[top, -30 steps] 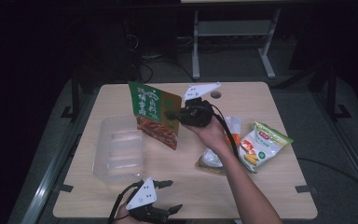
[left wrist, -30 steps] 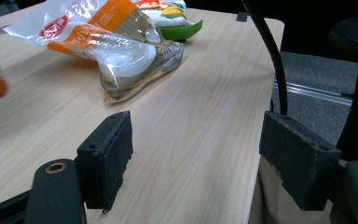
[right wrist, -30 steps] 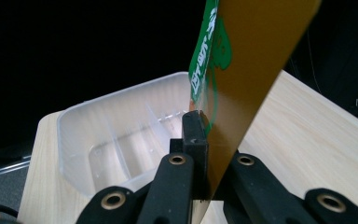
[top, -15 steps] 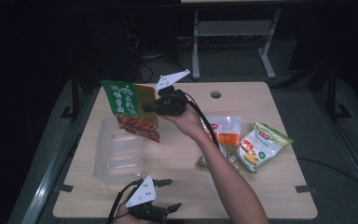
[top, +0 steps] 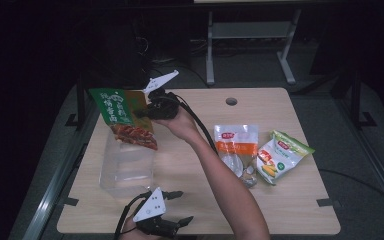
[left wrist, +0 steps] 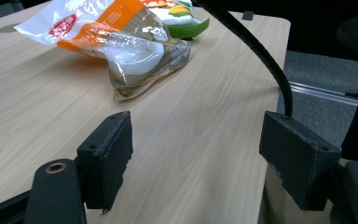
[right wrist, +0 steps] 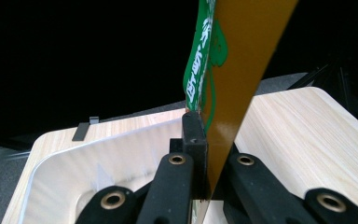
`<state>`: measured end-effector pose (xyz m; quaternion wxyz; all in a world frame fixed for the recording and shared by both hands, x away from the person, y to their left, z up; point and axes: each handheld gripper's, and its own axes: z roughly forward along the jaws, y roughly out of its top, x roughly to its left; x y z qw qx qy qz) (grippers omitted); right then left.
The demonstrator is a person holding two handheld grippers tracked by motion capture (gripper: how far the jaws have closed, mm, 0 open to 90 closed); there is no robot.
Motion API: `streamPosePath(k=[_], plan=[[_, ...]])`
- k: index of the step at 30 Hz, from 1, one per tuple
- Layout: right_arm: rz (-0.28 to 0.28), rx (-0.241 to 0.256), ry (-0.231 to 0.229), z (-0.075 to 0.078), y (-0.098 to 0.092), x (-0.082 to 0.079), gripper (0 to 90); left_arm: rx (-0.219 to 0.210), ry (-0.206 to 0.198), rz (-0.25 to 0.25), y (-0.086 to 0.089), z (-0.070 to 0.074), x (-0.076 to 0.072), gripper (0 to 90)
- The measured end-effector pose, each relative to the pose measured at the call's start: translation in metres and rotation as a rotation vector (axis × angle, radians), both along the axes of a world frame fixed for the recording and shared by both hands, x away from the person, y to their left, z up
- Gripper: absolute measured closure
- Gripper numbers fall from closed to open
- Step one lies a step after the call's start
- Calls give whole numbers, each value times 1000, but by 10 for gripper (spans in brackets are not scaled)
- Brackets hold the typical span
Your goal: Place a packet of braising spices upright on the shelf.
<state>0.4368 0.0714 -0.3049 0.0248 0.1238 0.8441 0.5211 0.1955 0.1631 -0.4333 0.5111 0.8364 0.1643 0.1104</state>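
Note:
My right gripper (top: 141, 112) is shut on a green and orange snack bag (top: 122, 118), holding it in the air above the clear plastic box (top: 126, 165) at the table's left. In the right gripper view the bag (right wrist: 235, 70) stands edge-on, pinched between the jaws, with the box's rim (right wrist: 56, 151) below. Near the front edge of the table my left gripper (top: 181, 206) lies open and holds nothing. Its view looks across bare table between its pads (left wrist: 109, 154).
An orange and clear pouch (top: 236, 145) and a green corn snack bag (top: 280, 156) lie on the right half of the table. The same pouch (left wrist: 121, 44) lies ahead of the left gripper. A cable hole (top: 231, 101) sits near the far edge.
My right gripper has carried the green snack bag leftward from the table's middle to above the clear box. The left gripper has stayed put.

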Motion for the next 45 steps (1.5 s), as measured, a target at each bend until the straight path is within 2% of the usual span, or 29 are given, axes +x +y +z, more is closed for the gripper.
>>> streamPosePath(k=[7, 11, 13, 15, 21, 22, 23, 24, 28, 35, 39, 40, 41, 42, 45], plan=[[-3, 1, 24, -13, 11, 8, 900, -2, 1, -3, 0, 0, -1, 255], [-19, 26, 39, -15, 11, 11, 900, 2, 1, -7, -1, 0, -1, 255], [-21, 45, 67, -16, 11, 12, 900, 2, -2, -8, -2, 0, -1, 255], [-26, 31, 53, -16, 12, 12, 900, 4, -3, -9, -2, 0, -1, 254], [-25, 15, 69, -23, 17, 15, 900, 5, -3, -13, -4, 0, -2, 255], [-16, -19, 63, -29, 21, 16, 899, 8, -5, -14, -3, 0, -1, 255], [-16, -19, 63, -29, 21, 16, 899, 8, -5, -14, -3, 0, -1, 254], [-6, -44, 62, -36, 24, 18, 899, 7, -5, -11, -2, 0, -1, 254], [-16, -15, 83, -42, 21, 22, 898, 2, -6, -9, -2, 1, -1, 255], [-54, -10, 89, -44, 16, 26, 895, 8, -6, -14, -4, 0, -2, 254], [-66, -6, 88, -44, 15, 25, 843, 7, -8, -15, -4, 0, -3, 255], [-77, 3, 101, -44, 12, 25, 768, 8, -10, -16, -4, 0, -3, 255], [-77, 3, 101, -44, 12, 25, 768, 8, -10, -16, -4, 0, -3, 254], [-86, 7, 113, -44, 9, 25, 693, 9, -10, -17, -4, 0, -3, 255], [-95, 24, 132, -45, 3, 25, 667, 11, -12, -19, -4, 0, -4, 254]])
